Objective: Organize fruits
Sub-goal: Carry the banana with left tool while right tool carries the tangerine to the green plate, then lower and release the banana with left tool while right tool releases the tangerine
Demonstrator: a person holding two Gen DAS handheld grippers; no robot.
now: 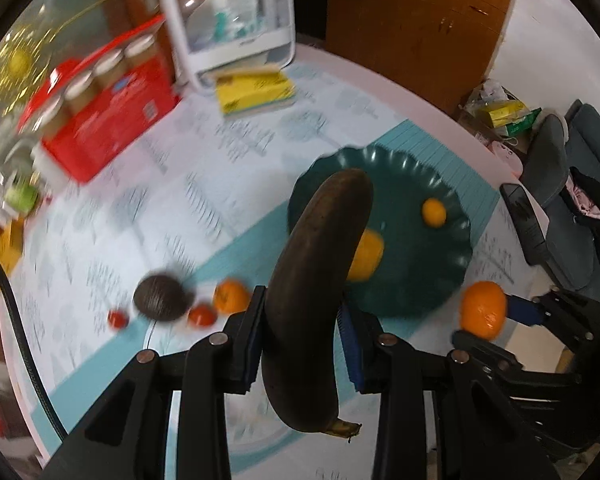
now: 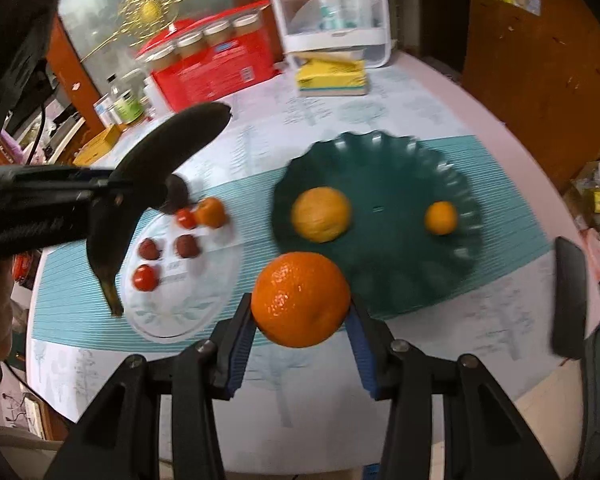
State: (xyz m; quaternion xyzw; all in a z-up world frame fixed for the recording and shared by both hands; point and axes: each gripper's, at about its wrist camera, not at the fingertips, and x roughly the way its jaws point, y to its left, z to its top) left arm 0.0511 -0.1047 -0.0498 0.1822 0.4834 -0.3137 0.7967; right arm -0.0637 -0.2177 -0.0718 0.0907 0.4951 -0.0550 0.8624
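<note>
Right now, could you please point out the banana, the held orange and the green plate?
banana (image 1: 320, 264): left wrist view, middle of its dark peel.
orange (image 2: 300, 298): right wrist view, centre.
green plate (image 2: 384, 172): right wrist view, bare inside.

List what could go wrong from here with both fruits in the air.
1. The left gripper pinches the dark banana near its middle; soft fruit may bruise or slip.
2. The right gripper holds a round orange by its sides; it could roll out.
3. The green plate already holds two fruits; new ones may knock them.
</note>
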